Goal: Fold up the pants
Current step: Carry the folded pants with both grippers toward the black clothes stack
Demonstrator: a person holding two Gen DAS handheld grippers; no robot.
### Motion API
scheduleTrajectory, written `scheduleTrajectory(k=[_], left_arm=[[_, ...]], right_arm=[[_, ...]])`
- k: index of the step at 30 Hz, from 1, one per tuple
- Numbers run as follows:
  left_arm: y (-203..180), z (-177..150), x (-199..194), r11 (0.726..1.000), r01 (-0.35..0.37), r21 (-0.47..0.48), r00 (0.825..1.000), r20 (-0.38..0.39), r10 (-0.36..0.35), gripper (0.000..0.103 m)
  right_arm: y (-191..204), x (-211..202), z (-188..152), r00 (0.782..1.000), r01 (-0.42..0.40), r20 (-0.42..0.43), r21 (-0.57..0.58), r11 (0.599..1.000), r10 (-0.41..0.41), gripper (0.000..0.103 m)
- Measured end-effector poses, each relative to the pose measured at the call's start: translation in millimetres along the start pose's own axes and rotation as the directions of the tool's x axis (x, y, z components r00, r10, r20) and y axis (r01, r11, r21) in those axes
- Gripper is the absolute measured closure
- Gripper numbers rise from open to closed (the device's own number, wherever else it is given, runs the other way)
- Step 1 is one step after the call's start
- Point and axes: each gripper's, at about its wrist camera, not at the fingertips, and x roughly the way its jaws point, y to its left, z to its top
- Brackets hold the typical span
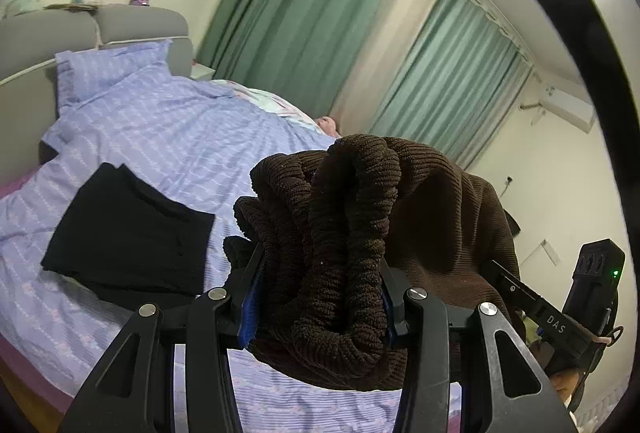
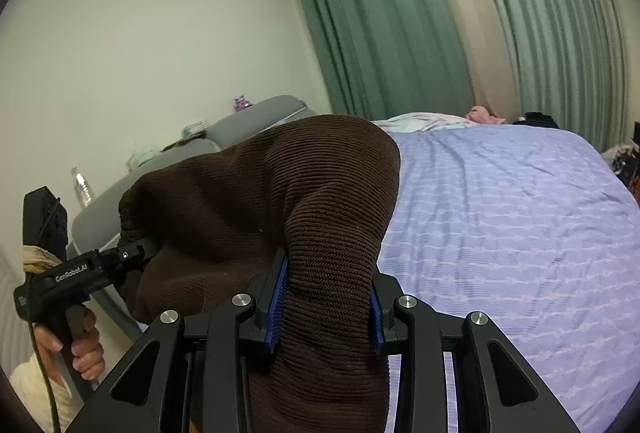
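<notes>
Brown corduroy pants (image 1: 352,233) hang bunched in the air above the bed, held between both grippers. My left gripper (image 1: 320,273) is shut on a thick gathered fold of the pants. My right gripper (image 2: 328,297) is shut on another fold of the same pants (image 2: 280,193). The right gripper also shows at the right edge of the left wrist view (image 1: 560,317), and the left gripper shows at the left of the right wrist view (image 2: 132,253). The fingertips of both are hidden by cloth.
A bed with a lilac striped cover (image 1: 180,137) lies below. A folded black garment (image 1: 128,233) lies on it at the left. A grey headboard (image 1: 132,21), a pillow (image 1: 108,69), green curtains (image 2: 380,25) and a plastic bottle (image 2: 82,187) stand around.
</notes>
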Motion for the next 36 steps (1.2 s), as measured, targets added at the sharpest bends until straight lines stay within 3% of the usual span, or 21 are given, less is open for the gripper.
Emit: scheduleTrajectory(k=[8,17,26,31,36], left_arm=[[30.1,-10.8,-30.6,0.996,-0.063,-0.066,0.997,0.050,0.067,0.058],[81.3,-9.5,-57.8,0.991,-0.085,-0.107,0.994,0.054,0.091,0.058],[184.7,20.5,-52.7,0.989,-0.085,-0.119,0.994,-0.072,0.077,0.058],[242.8,33.7,-26.5,0.986,-0.098,-0.137,0.983,-0.165,0.075,0.058],[285.9,39.9,13.8,0.984,-0.098,-0.150,0.964,-0.262,0.056,0.058]], right_arm=[[19.5,23.4,-0.7,0.995,-0.091,-0.031,-0.047,0.995,0.090,0.069],[57.2,53.9,-12.7,0.987,-0.131,-0.098,-0.043,0.990,0.126,0.069],[117.6,124.1,-34.1,0.979,-0.099,-0.175,0.037,0.994,0.104,0.069],[145.8,173.0,-49.8,0.968,-0.063,-0.236,0.092,0.994,0.083,0.069],[154.0,222.4,-70.7,0.940,-0.016,-0.333,0.159,0.987,0.069,0.069]])
